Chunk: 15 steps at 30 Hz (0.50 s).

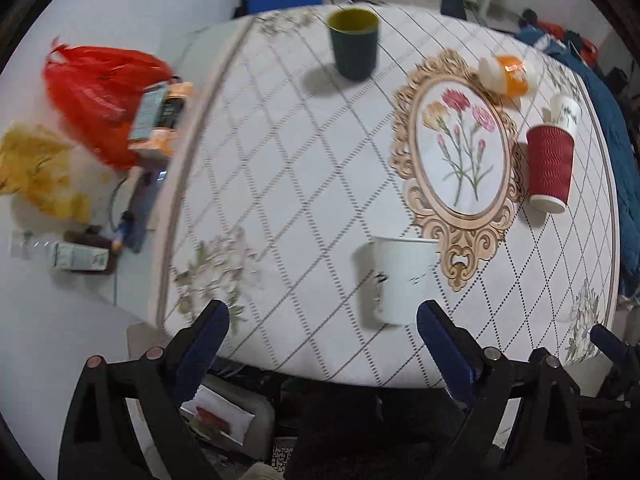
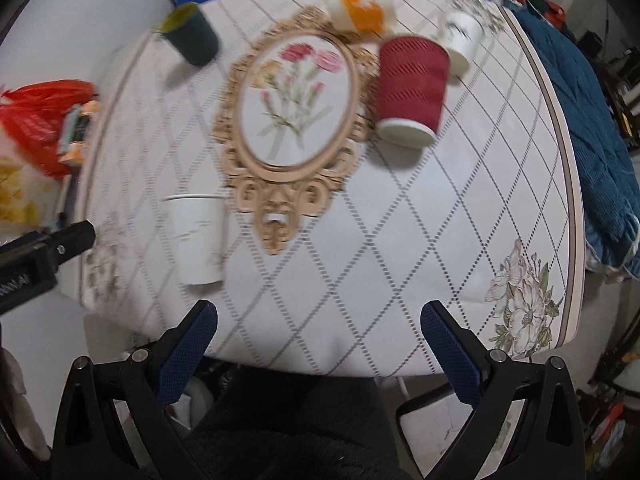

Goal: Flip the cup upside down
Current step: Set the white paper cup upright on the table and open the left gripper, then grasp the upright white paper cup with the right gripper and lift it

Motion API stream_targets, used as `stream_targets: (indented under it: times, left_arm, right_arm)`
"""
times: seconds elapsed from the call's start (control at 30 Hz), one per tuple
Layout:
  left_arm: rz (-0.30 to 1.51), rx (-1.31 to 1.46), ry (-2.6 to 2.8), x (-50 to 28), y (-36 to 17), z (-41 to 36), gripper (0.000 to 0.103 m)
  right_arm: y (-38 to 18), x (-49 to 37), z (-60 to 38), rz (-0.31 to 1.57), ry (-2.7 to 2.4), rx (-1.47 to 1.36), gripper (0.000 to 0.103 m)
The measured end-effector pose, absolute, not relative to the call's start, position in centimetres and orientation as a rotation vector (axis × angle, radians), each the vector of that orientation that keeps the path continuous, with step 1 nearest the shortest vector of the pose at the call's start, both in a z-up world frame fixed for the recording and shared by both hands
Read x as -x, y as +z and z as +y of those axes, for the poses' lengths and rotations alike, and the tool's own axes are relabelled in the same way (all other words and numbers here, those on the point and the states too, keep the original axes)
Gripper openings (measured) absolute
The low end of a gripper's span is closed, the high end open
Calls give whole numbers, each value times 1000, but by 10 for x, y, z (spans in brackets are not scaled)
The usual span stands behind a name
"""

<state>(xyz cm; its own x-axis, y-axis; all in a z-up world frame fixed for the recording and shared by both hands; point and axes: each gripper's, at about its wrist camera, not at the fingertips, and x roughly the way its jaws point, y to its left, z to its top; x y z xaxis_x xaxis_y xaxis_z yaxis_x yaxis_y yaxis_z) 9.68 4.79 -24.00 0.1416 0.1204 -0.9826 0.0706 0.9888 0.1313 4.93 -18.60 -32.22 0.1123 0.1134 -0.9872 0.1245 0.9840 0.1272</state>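
A table point(image 1: 280, 184) covered with a diamond-patterned floral cloth is seen. On it are set a white paper cup point(image 1: 400, 280), a dark green cup point(image 1: 354, 42), a red ribbed cup point(image 1: 549, 168), an orange-and-white cup point(image 1: 506, 74) on its side, and a small white cup point(image 1: 566, 110).

Five cups on the table point(image 2: 400, 240) — nearest cup point(image 2: 198, 240) front-left, ribbed cup point(image 2: 412, 92) behind-right, touching another cup point(image 2: 460, 38).

White cup point(image 1: 400, 280) just ahead of left claw point(image 1: 322, 320); red cup point(image 1: 549, 168) well right; tabletop point(image 1: 280, 160) between bare.
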Motion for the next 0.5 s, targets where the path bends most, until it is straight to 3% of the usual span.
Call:
stream_targets:
  times: [0.5]
  left_arm:
    - [1395,-122,47,-75,-236,121,96]
  right_arm:
    - [-272,-36,-111,1390,-7,-228,103]
